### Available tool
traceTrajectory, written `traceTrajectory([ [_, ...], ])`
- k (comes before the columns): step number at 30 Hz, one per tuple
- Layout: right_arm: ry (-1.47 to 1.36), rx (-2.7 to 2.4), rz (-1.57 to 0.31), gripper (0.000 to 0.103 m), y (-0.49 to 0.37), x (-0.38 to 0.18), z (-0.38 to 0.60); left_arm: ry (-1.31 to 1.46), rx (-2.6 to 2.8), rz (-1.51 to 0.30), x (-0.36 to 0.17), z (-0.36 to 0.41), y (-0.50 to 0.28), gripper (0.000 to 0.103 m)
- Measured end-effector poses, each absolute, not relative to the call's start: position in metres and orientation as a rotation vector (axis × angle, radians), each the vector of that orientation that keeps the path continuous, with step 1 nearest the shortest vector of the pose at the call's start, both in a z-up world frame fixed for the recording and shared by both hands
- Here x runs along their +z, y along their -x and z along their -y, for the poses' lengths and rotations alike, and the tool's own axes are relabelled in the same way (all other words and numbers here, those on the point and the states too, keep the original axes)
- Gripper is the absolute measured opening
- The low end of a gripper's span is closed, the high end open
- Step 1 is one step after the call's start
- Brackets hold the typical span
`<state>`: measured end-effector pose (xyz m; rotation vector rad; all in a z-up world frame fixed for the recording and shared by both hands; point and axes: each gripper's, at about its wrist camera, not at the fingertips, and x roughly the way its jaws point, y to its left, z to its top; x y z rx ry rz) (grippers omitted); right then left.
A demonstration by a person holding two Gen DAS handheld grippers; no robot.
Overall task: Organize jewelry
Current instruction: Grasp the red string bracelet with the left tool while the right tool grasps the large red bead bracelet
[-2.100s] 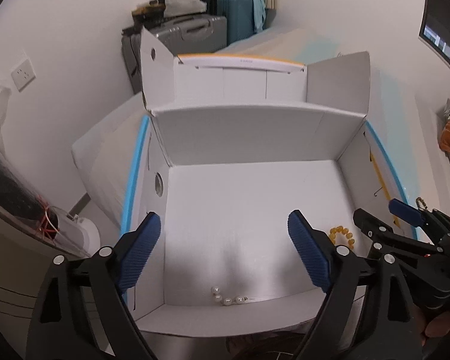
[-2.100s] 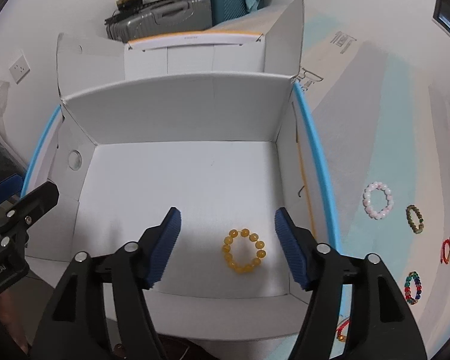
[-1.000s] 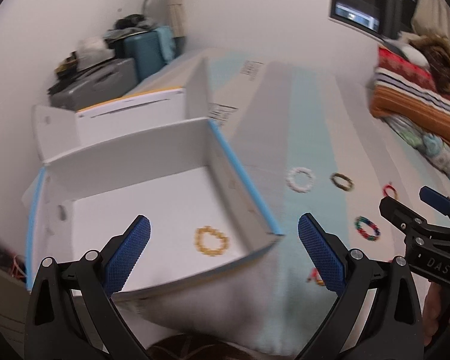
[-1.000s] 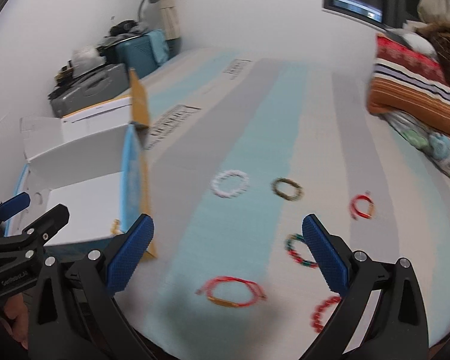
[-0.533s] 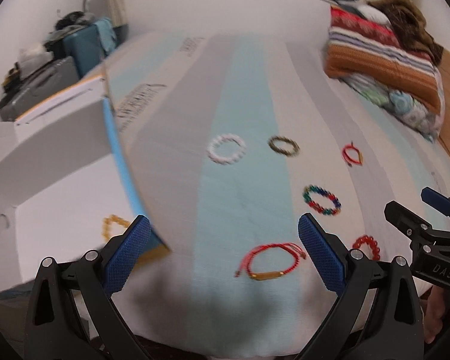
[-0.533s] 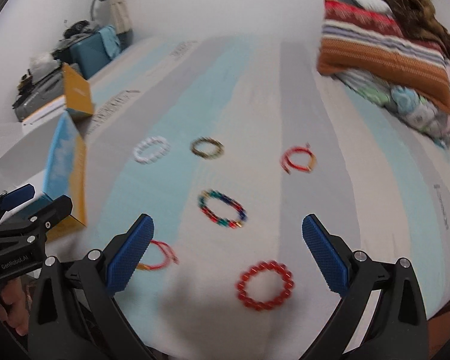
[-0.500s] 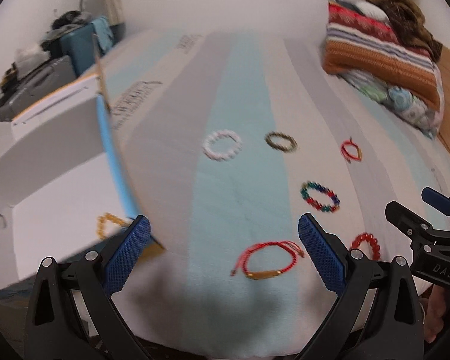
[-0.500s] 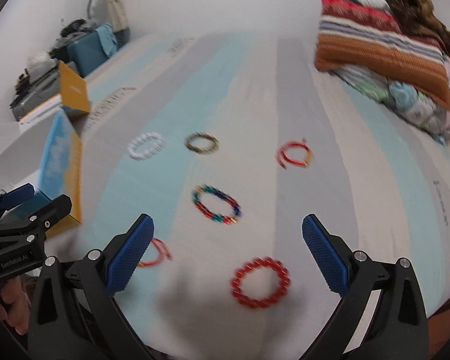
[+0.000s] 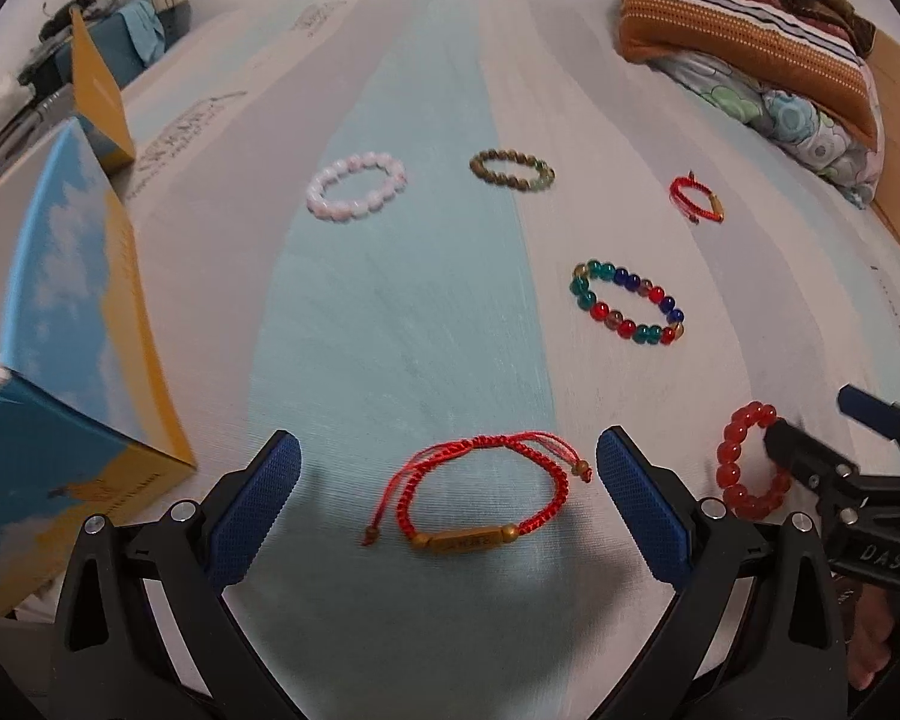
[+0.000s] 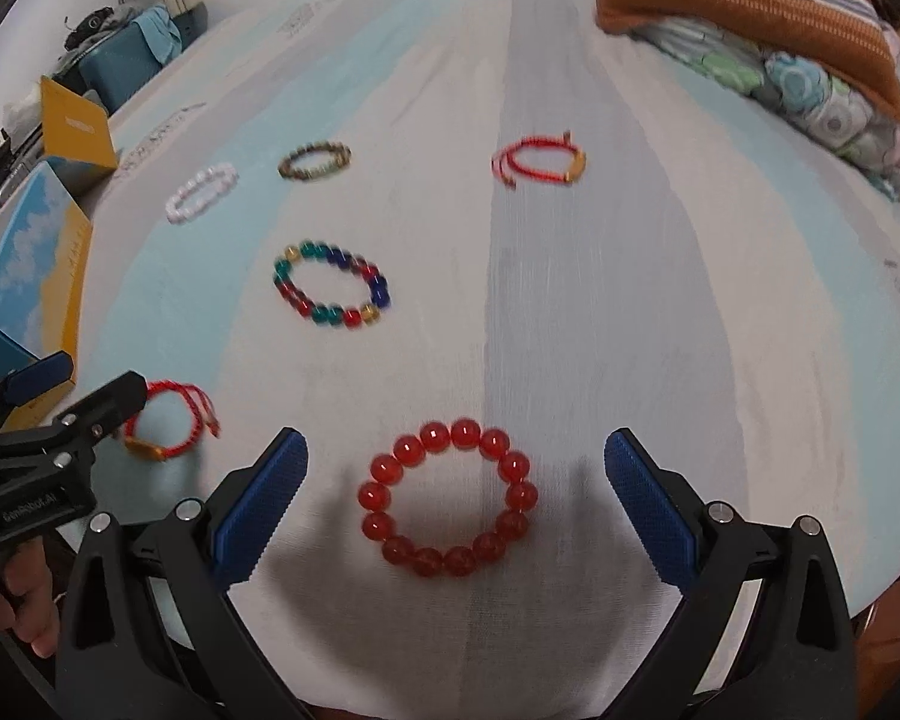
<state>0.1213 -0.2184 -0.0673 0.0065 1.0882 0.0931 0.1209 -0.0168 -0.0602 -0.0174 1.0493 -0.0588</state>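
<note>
My left gripper [image 9: 448, 501] hung wide over the cord bracelet [image 9: 473, 495] on the bed [image 9: 390, 312]; limp and light, I judged, best pinched at its metal bar. My right gripper [image 10: 456, 501], equally wide, framed the red beads [image 10: 448, 497]: hard, slippery, likely to roll.

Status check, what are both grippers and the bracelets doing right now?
Left gripper open over the red cord bracelet. Right gripper open over the red bead bracelet. Both bracelets lie on the bed, ungrasped. Nothing in the way.
</note>
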Motion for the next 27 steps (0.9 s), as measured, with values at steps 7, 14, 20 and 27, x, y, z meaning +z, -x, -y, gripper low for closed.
traceTrajectory([
  [7, -0.072, 0.125, -1.162, 0.095, -0.13, -0.093, 0.224, 0.001, -0.065, -1.092, -0.086, 0.02, -0.127, 0.097],
  [14, -0.077, 0.126, -1.209, 0.089, -0.134, -0.106, 0.226, 0.009, -0.065, -1.14, -0.103, 0.019, -0.131, 0.096],
  [20, -0.031, 0.097, -1.207, 0.066, -0.131, -0.106, 0.226, 0.021, -0.045, -1.158, -0.103, 0.016, -0.132, 0.078],
  [27, -0.023, 0.073, -1.196, 0.04, -0.129, -0.104, 0.232, 0.019, -0.052, -1.161, -0.099, 0.01, -0.129, 0.048],
])
